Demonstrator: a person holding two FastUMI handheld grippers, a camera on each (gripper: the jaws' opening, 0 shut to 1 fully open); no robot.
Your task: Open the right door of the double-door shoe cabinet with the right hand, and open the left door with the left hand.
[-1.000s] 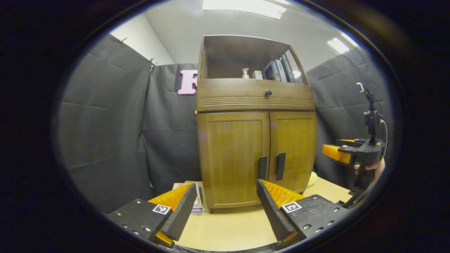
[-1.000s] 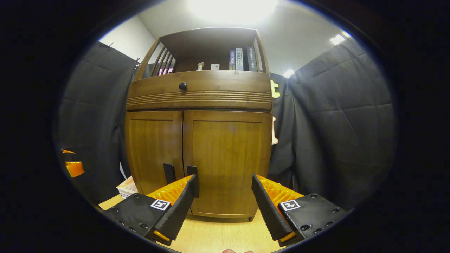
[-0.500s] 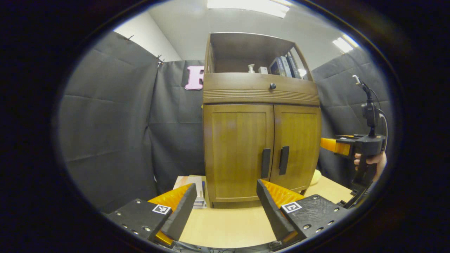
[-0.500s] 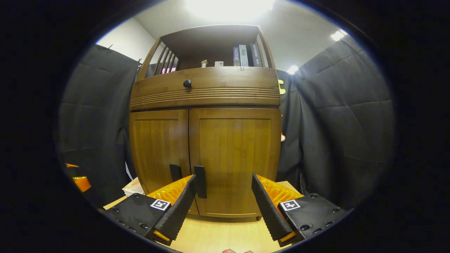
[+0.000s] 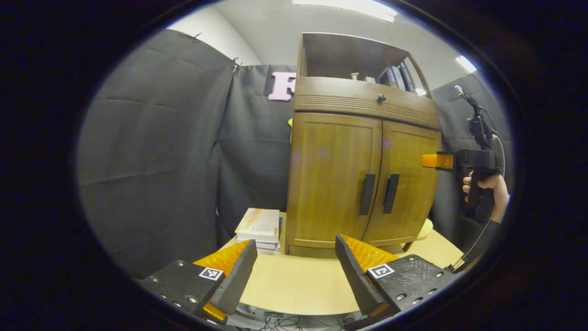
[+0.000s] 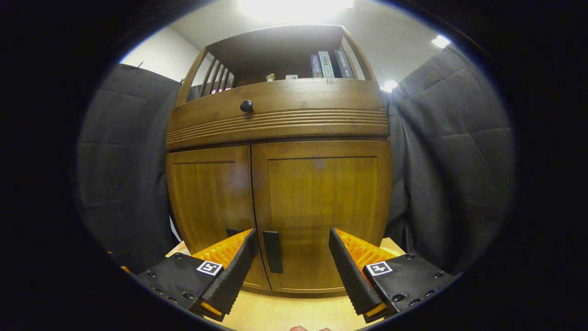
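Right gripper view: the right gripper (image 6: 290, 264) is spread wide and empty, facing the shoe cabinet (image 6: 280, 184) that stands at the far edge of the table (image 6: 275, 317). The right door handle (image 6: 273, 252) sits between the fingers but untouched, apparently so the fingers can close around it. Both doors are shut. In the left gripper view, the left gripper (image 5: 294, 271) is likewise spread and empty, held back over the table's near edge, well apart from the left door handle (image 5: 367, 194), probably waiting its turn. A stack of books (image 5: 259, 225) lies just beside the cabinet's left side.
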